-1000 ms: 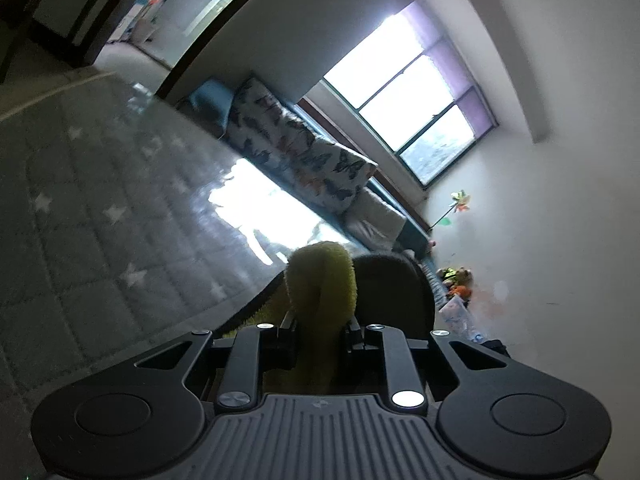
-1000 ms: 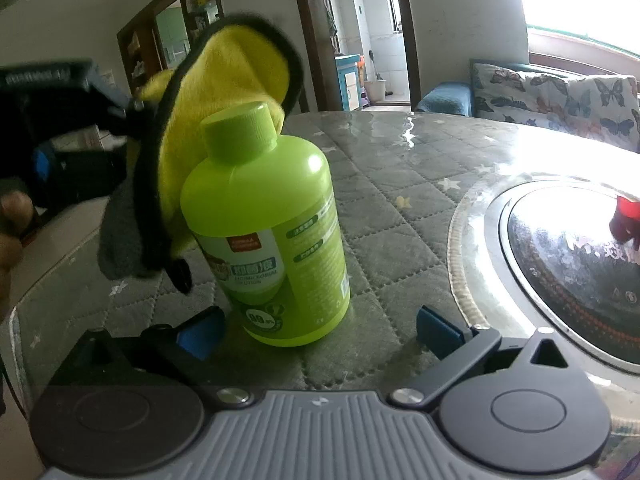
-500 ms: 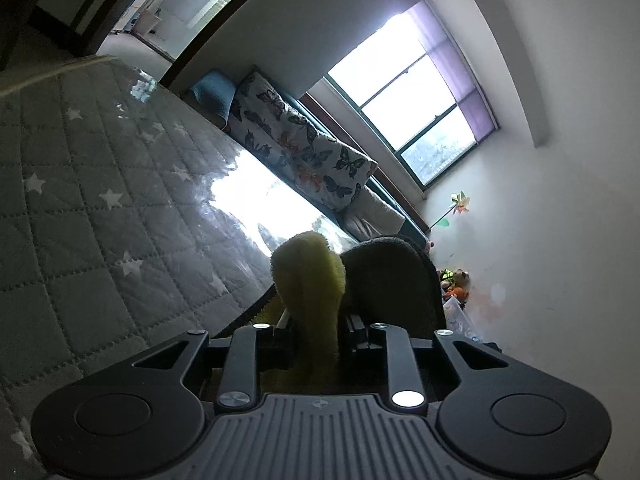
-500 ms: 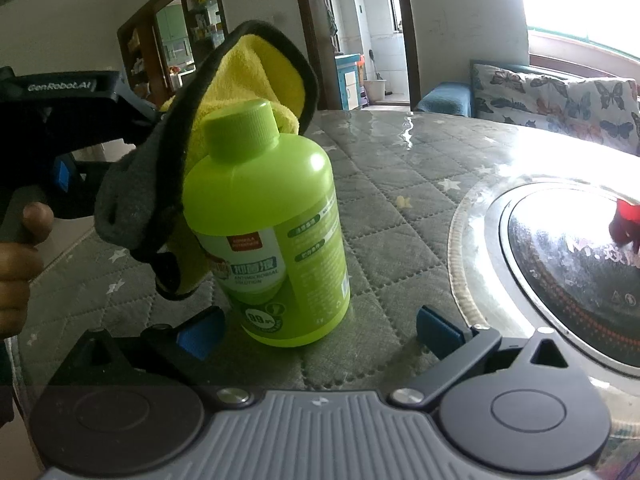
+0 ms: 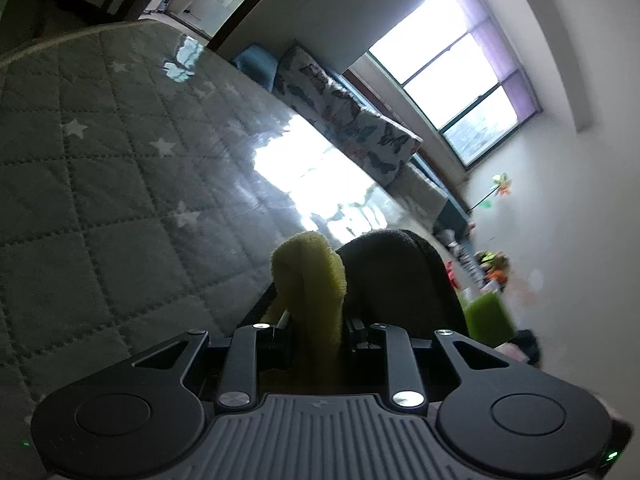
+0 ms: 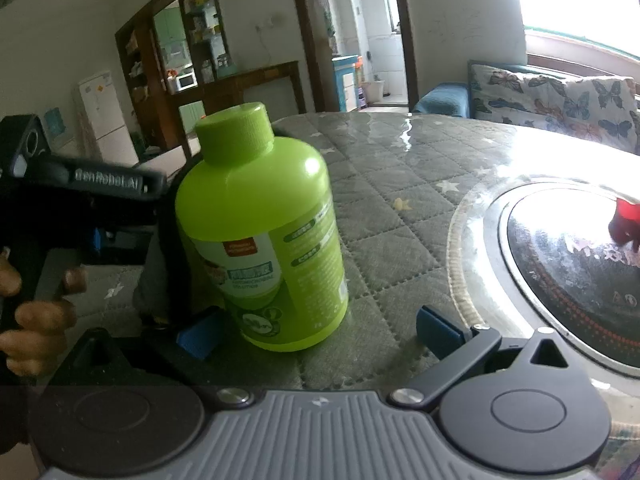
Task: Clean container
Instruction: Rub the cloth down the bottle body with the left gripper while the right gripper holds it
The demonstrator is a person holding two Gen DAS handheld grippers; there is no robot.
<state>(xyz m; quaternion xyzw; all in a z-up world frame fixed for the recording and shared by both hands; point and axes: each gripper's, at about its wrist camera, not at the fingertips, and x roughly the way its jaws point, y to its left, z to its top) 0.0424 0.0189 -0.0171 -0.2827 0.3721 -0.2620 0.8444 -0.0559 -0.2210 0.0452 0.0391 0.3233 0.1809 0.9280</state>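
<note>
While the left tongs [image 5: 316, 332] stay out of it w/ jaws clamped on a yellow-and-grey cloth [image 5: 312, 276], the green bottle [image 6: 264, 232] stands upright on the quilted table [image 6: 380, 208], cap on, between the right tongs' [image 6: 316, 334] blue pads [image 6: 198, 336], which are spread wide apart and not touching it. From the right wrist view, the left tongs sit at 9 o'clock of the bottle, gripped by a hand [image 6: 36, 312]; cloth's grey side is just beside the bottle. Round glass inset [image 6: 568, 276] at 3 o'clock

glossy plastic bottle [image 6: 264, 240], fuzzy terry cloth [image 5: 310, 280], quilted fabric tabletop [image 6: 384, 208] under a shiny clear cover.
</note>
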